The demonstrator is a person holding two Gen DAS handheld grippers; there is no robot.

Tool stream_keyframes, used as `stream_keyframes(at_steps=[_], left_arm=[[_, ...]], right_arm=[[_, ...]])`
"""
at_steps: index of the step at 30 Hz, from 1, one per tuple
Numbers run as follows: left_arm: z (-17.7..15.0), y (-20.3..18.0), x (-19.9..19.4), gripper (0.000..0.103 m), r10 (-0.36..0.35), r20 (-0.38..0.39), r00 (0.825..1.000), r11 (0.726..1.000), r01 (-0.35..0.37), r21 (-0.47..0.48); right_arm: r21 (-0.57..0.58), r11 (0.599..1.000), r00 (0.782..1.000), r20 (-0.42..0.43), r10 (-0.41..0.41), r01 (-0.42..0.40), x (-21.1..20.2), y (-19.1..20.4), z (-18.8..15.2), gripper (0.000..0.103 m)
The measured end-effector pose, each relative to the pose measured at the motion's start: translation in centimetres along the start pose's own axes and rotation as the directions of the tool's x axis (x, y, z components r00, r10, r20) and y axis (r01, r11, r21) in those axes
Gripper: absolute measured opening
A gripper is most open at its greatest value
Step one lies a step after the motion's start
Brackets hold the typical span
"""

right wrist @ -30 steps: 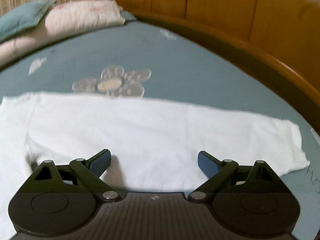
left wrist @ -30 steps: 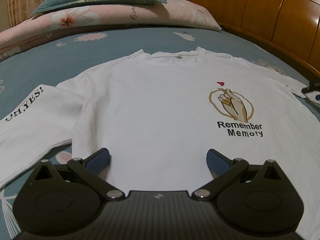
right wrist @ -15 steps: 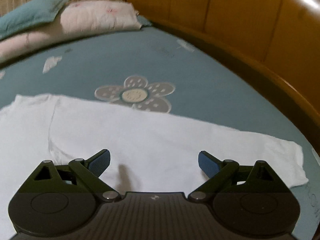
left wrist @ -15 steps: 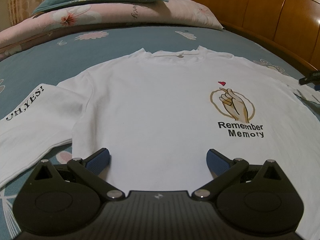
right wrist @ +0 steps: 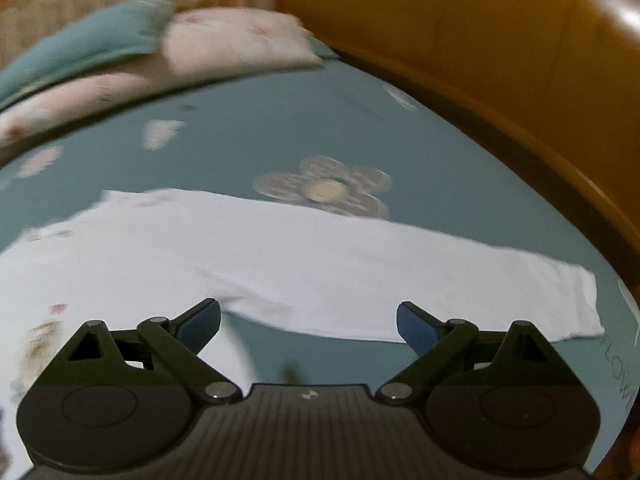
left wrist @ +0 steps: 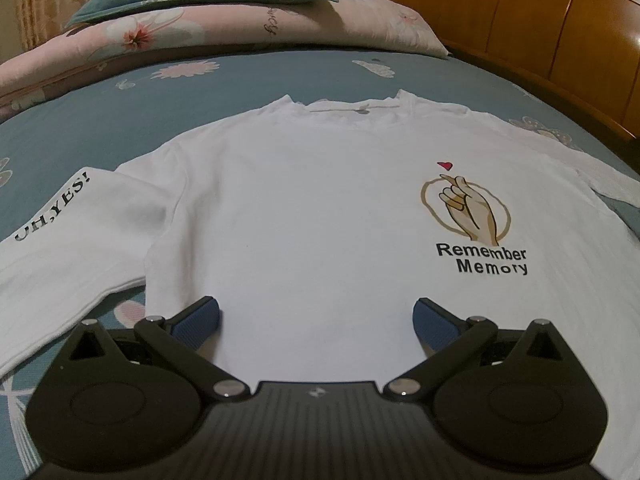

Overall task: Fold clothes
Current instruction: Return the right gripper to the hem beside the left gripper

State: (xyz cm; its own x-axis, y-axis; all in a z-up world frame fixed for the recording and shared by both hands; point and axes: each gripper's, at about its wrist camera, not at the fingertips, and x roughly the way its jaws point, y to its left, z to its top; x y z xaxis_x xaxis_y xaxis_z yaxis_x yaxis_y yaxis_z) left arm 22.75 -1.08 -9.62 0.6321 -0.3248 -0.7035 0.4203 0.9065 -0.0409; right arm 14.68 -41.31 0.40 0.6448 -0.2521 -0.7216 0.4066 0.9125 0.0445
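A white long-sleeved shirt [left wrist: 312,216] lies flat and face up on the bed, collar far, with a hand print and "Remember Memory" on its chest. Its left sleeve [left wrist: 68,236] carries black lettering. My left gripper [left wrist: 316,320] hovers open over the shirt's lower body, nothing between its blue pads. In the right wrist view the shirt's other sleeve [right wrist: 400,276] stretches out to the right toward the bed edge. My right gripper [right wrist: 308,324] is open just in front of that sleeve's near edge, over the armpit gap; the view is blurred by motion.
The bed has a teal flowered sheet [left wrist: 120,120]. Pillows [left wrist: 208,20] are stacked at the far end. A wooden bed frame [right wrist: 500,92] curves along the right side, close to the sleeve's cuff.
The right gripper has pulled back and swung left, so the sleeve sits farther off and the shirt's printed chest enters at left. The left gripper has stayed put.
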Motion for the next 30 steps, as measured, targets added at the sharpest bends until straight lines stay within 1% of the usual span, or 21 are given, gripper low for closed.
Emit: stream_keyframes(at_steps=[2,4,5,7,9,13,14,16,17,19,21,27,30], left_arm=[[0.0,0.0,0.0,0.102,0.001,-0.002,1.0,1.0,-0.001,-0.003],[0.0,0.0,0.0,0.102,0.001,-0.004,1.0,1.0,-0.001,-0.004],[0.0,0.0,0.0,0.102,0.0,-0.003,1.0,1.0,0.0,-0.005],[0.0,0.1,0.0,0.102,0.0,-0.004,1.0,1.0,0.0,-0.006],[0.0,0.0,0.0,0.102,0.0,-0.005,1.0,1.0,0.0,-0.007],[-0.1,0.1,-0.1,0.102,0.0,-0.008,1.0,1.0,0.0,-0.01],[-0.1,0.1,-0.1,0.102,-0.001,-0.009,1.0,1.0,0.001,-0.011],[-0.1,0.2,-0.2,0.102,-0.003,-0.011,1.0,1.0,0.003,-0.011],[-0.1,0.2,-0.3,0.102,-0.004,-0.013,1.0,1.0,0.004,-0.009],[-0.2,0.3,-0.3,0.102,-0.007,-0.014,1.0,1.0,0.007,-0.002],[-0.3,0.4,-0.4,0.102,-0.012,-0.011,1.0,1.0,0.012,0.0],[-0.4,0.5,-0.7,0.102,-0.015,-0.014,1.0,1.0,0.015,-0.001],[-0.5,0.3,-0.7,0.102,-0.009,-0.014,1.0,1.0,0.009,0.001]], right_arm=[[-0.059,0.997,0.998,0.01,0.054,-0.053,-2.1,2.5,-0.3,0.097],[-0.12,0.986,0.993,0.003,0.121,-0.12,-3.8,5.2,-1.0,0.098],[-0.15,0.978,0.989,-0.006,0.149,-0.148,-4.3,6.5,-1.7,0.098],[-0.219,0.959,0.984,-0.033,0.176,-0.179,-4.5,9.0,-3.6,0.098],[-0.283,0.94,0.982,-0.069,0.177,-0.19,-3.8,11.3,-6.0,0.098],[-0.372,0.908,0.978,-0.145,0.147,-0.192,-1.9,13.9,-11.4,0.098],[-0.385,0.905,0.98,-0.151,0.133,-0.182,-1.6,14.2,-12.5,0.098],[-0.375,0.911,0.982,-0.135,0.131,-0.173,-1.8,14.0,-14.3,0.098],[-0.363,0.916,0.983,-0.13,0.131,-0.17,-1.9,13.8,-15.1,0.101],[-0.293,0.939,0.979,-0.147,0.143,-0.181,-2.3,12.9,-15.9,0.103],[-0.236,0.953,0.977,-0.146,0.156,-0.188,-3.0,11.7,-16.8,0.103],[-0.246,0.951,0.977,-0.146,0.154,-0.187,-5.9,10.7,-19.8,0.103],[-0.248,0.951,0.977,-0.151,0.15,-0.184,-7.0,10.5,-20.4,0.103]])
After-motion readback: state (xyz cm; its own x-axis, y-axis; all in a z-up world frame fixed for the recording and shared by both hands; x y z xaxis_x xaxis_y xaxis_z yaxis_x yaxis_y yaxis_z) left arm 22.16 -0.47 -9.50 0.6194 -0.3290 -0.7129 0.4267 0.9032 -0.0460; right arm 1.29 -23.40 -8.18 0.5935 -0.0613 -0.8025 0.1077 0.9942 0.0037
